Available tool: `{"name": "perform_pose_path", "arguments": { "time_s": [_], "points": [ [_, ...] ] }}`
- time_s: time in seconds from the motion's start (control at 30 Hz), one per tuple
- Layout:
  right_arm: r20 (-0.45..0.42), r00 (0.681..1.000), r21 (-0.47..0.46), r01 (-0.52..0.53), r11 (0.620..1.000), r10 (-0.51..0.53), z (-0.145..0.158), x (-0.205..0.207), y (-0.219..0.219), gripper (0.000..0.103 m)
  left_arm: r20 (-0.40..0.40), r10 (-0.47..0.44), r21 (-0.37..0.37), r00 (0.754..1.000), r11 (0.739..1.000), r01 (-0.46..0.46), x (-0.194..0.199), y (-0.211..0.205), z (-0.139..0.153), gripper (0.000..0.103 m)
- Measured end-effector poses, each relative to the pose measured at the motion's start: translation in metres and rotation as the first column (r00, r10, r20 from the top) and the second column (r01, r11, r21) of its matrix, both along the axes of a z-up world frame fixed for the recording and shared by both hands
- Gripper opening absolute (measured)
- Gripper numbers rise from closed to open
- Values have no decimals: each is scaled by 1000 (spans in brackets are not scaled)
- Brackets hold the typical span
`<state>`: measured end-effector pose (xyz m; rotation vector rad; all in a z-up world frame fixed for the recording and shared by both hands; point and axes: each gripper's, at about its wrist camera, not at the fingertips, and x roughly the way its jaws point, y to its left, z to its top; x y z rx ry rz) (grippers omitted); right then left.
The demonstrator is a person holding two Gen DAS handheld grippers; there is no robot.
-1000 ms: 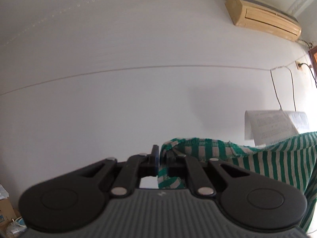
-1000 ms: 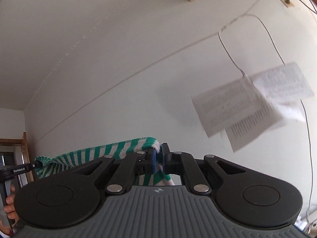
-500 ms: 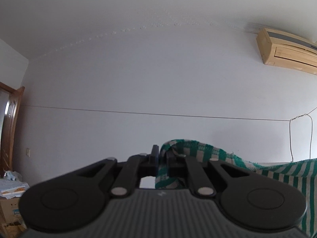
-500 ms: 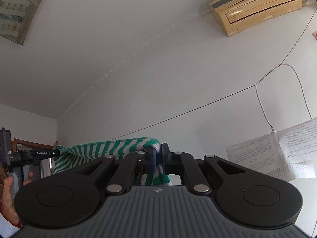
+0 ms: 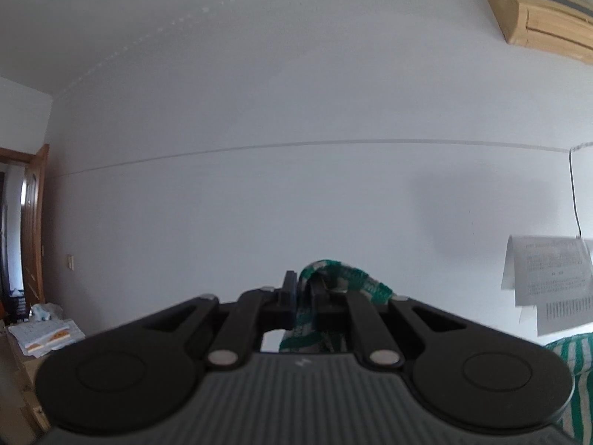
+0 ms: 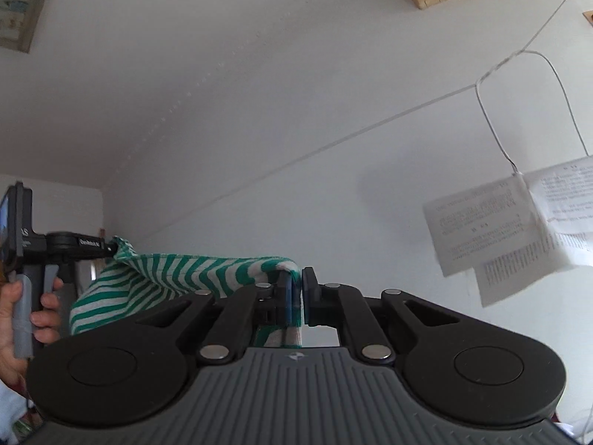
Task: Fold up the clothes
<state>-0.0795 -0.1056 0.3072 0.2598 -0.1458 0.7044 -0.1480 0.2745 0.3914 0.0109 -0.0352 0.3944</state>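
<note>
A white wall [image 5: 296,204] fills both views — an air conditioner [image 5: 541,18] high, papers [image 6: 500,230] hanging. The striped garment [image 6: 178,274] stretches mid-air between the left gripper [image 5: 303,289] and right gripper [image 6: 295,291] — both clamped on its edge.

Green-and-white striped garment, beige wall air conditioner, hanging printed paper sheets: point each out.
Green-and-white striped garment [image 6: 166,278]: right wrist view, stretched span.
Beige wall air conditioner [image 5: 541,26]: left wrist view, front panel.
Hanging printed paper sheets [image 6: 485,230]: right wrist view, front sheet.

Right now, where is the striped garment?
The striped garment hangs in the air, stretched between the left gripper and the right gripper, in front of the white wall.
</note>
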Motion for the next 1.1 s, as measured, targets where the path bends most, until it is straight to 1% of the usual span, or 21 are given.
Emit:
{"name": "perform_pose_path", "arguments": {
  "time_s": [0.1, 0.17, 0.23, 0.3, 0.37, 0.47, 0.5, 0.53, 0.57, 0.63, 0.67, 0.7, 0.73, 0.8, 0.83, 0.87, 0.9, 0.93, 0.97, 1.0, 1.1],
  "points": [
    [-89, 992, -58, 89, 994, -94, -38, 42, 10, 5, -98, -75, -25, 992, 997, 73, 63, -4, -43, 6],
    [-162, 973, -101, 152, 983, -167, -70, 73, 16, 5, -173, -134, -46, 976, 991, 128, 106, -9, -78, 6],
    [-232, 941, -156, 215, 964, -247, -104, 107, 21, 5, -256, -193, -56, 947, 981, 185, 151, -16, -123, 6],
    [-300, 894, -212, 278, 937, -333, -143, 140, 24, 5, -355, -250, -83, 901, 968, 236, 195, -24, -169, 9],
    [-351, 834, -280, 340, 898, -426, -183, 171, 29, 5, -468, -312, -138, 827, 950, 280, 240, -31, -222, 14],
    [-384, 721, -422, 418, 804, -577, -250, 212, 35, 6, -639, -377, -213, 670, 924, 317, 304, -45, -308, 24],
    [-397, 677, -468, 432, 771, -620, -271, 224, 35, 7, -689, -385, -228, 614, 920, 320, 322, -50, -336, 32],
    [-411, 629, -513, 440, 737, -660, -290, 235, 33, 12, -730, -378, -228, 570, 920, 319, 334, -54, -363, 31],
    [-420, 578, -557, 444, 702, -699, -309, 246, 31, 16, -763, -369, -222, 531, 921, 321, 342, -56, -388, 31],
    [-452, 491, -590, 462, 662, -745, -333, 252, 18, 22, -797, -374, -235, 475, 915, 327, 345, -49, -421, 32],
    [-485, 475, -573, 462, 678, -734, -339, 250, 10, 23, -802, -391, -256, 451, 908, 332, 343, -42, -432, 31],
    [-522, 491, -541, 442, 716, -698, -338, 243, 4, 23, -807, -407, -276, 427, 900, 336, 341, -35, -443, 32],
    [-555, 513, -508, 414, 756, -654, -335, 236, -1, 25, -802, -427, -286, 417, 888, 359, 332, -27, -445, 32],
    [-584, 611, -468, 284, 837, -534, -332, 202, 11, 38, -784, -461, -288, 415, 863, 414, 305, -12, -444, 33],
    [-581, 660, -465, 211, 860, -476, -334, 186, 21, 52, -774, -473, -280, 422, 852, 442, 288, -6, -442, 39],
    [-565, 706, -476, 144, 867, -428, -332, 168, 30, 65, -767, -480, -274, 426, 845, 459, 269, 0, -440, 57],
    [-545, 744, -497, 84, 864, -386, -328, 143, 41, 71, -760, -486, -269, 431, 839, 473, 248, 6, -438, 78],
    [-534, 770, -515, 30, 857, -348, -329, 121, 53, 79, -756, -492, -274, 432, 837, 475, 228, 9, -441, 88],
    [-527, 791, -531, -20, 847, -312, -331, 101, 64, 82, -752, -499, -282, 432, 835, 473, 207, 13, -446, 101],
    [-527, 801, -546, -63, 835, -284, -335, 86, 74, 82, -760, -489, -279, 428, 840, 465, 194, 11, -452, 102],
    [-545, 789, -611, -141, 779, -285, -362, 55, 103, 83, -793, -450, -262, 411, 860, 437, 160, 1, -473, 102]
  ]
}}
